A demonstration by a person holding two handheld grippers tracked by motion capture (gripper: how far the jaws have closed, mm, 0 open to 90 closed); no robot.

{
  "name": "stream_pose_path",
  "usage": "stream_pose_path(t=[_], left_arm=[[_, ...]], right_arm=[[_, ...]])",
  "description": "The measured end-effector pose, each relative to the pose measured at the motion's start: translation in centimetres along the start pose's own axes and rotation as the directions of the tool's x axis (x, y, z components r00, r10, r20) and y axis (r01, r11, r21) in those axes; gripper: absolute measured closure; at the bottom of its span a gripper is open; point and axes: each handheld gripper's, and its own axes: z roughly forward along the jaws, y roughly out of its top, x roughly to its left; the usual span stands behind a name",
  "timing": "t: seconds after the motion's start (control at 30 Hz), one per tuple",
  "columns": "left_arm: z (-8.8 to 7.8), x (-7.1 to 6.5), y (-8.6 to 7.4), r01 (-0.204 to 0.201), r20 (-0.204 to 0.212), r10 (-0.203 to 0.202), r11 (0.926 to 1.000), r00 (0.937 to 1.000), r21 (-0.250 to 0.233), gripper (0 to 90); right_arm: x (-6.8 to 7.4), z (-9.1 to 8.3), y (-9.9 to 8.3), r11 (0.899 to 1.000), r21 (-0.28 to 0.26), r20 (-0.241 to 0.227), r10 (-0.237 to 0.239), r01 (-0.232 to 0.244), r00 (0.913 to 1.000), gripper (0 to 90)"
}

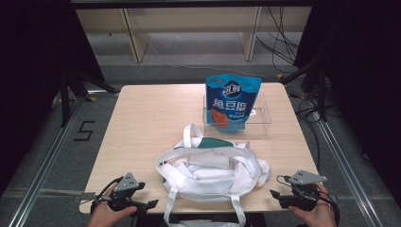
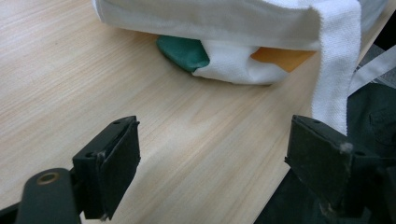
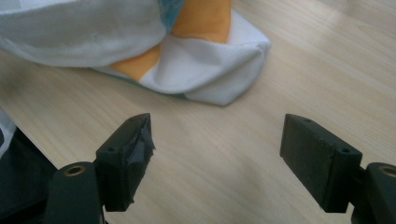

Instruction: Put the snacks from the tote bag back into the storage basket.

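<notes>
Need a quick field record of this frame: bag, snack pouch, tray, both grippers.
bag: white tote bag, crumpled at the table's near edge, straps hanging over it
bag detail: green and orange patches on the fabric
pouch: blue snack pouch, upright in the tray
tray: clear plastic tray, far right of the table
left gripper: open, empty, left of the bag
right gripper: open, empty, right of the bag
contact: neither gripper touches the bag
</notes>
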Motion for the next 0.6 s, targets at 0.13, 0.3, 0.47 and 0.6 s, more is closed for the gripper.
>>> stream_pose_path(t=[0.13, 0.3, 0.47, 0.6], left_arm=[[0.06, -0.06, -0.02, 0.01, 0.008, -0.01, 0.9999, 0.9999, -0.004, 16.6], [0.05, -0.01, -0.03, 0.008, -0.003, -0.008, 1.0, 1.0, -0.001, 16.6], [0.04, -0.01, -0.03, 0.008, -0.004, -0.008, 1.0, 1.0, -0.001, 16.6], [-0.05, 0.12, 0.0, -0.01, 0.003, 0.01, 0.9999, 0.9999, -0.001, 16.6]], right_arm=[[0.14, -0.05, -0.48, 0.999, 0.035, -0.007, 0.023, -0.023, 0.9997, 26.1], [-0.08, 0.23, -0.52, 1.0, 0.016, 0.01, -0.006, 0.006, 0.9999, 26.0], [0.21, 0.21, -0.59, 0.998, 0.051, -0.004, 0.029, -0.029, 0.9996, 25.6], [0.02, 0.2, -0.61, 0.999, 0.043, 0.001, 0.017, -0.017, 0.9999, 25.2]])
